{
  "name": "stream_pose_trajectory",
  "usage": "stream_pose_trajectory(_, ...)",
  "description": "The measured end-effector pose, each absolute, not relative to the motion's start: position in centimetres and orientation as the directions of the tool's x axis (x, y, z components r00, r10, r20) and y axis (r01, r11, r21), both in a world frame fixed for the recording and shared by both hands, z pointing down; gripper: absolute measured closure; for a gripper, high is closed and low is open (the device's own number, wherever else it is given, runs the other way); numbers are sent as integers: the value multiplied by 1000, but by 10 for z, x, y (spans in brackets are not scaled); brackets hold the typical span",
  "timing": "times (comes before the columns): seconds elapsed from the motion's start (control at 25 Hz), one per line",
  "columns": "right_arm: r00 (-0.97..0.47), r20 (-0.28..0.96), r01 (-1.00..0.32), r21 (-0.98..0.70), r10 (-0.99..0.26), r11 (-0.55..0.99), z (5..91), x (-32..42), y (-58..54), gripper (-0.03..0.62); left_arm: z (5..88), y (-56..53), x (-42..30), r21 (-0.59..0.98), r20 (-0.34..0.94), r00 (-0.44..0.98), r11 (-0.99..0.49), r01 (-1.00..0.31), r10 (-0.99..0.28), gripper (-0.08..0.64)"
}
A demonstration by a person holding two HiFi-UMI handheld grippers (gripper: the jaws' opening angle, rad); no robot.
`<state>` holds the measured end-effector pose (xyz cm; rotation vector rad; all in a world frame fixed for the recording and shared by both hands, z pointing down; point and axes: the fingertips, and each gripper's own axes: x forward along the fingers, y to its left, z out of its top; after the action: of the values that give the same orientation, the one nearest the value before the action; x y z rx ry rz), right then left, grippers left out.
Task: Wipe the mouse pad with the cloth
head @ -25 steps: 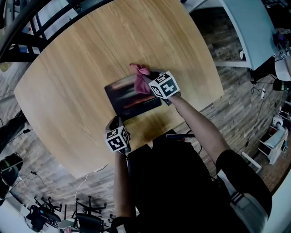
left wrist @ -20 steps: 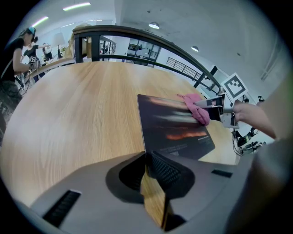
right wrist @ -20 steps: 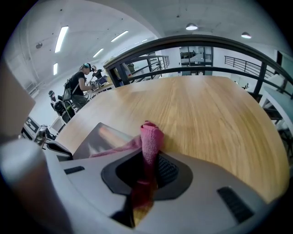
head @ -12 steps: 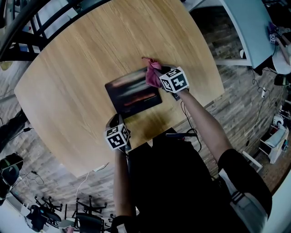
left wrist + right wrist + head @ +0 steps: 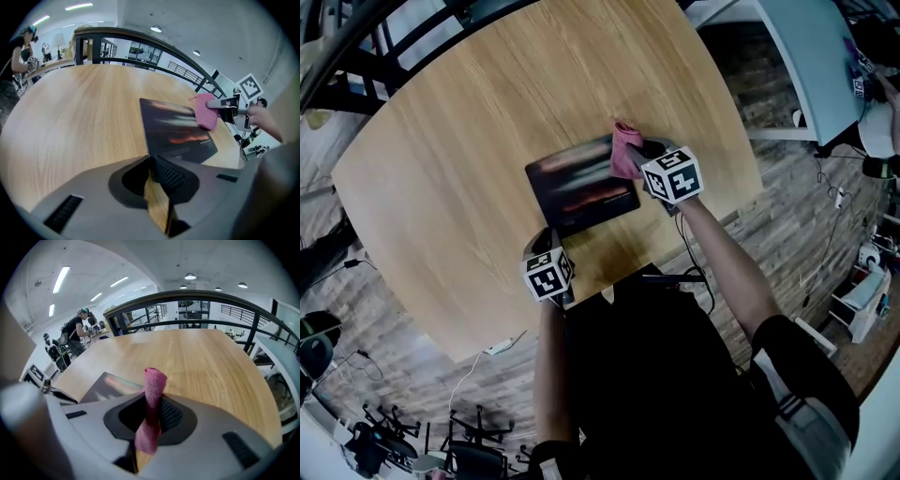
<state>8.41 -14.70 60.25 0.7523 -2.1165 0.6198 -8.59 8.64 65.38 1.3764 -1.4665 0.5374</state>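
– Between the jaws of the right gripper (image 5: 151, 403): pink cloth (image 5: 153, 380), clamped tight. Soft and floppy, so a bunched fold's the spot to grab. Is it at the far right corner of the mouse pad (image 5: 581, 187)?
– Yep, left gripper view shows that; yours barely shows pad. Left gripper (image 5: 151, 161) is nearly closed at the near corner. Thin pad probably slides.

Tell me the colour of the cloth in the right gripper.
Pink cloth, clearest in the right gripper view.
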Motion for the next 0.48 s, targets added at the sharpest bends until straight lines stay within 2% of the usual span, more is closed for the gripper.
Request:
stream_pose_trajectory(0.2, -625, 742, -586, -243, -241, 773, 569, 23, -100, 531, 654, 86, -85, 314, 861, 167, 243, -918, -479, 505)
stream_pose_trajectory(0.48, -785, 618, -428, -493, -42, 758, 546, -74, -28, 529, 652, 86, -84, 328, 852, 171, 251, -911, -494, 505)
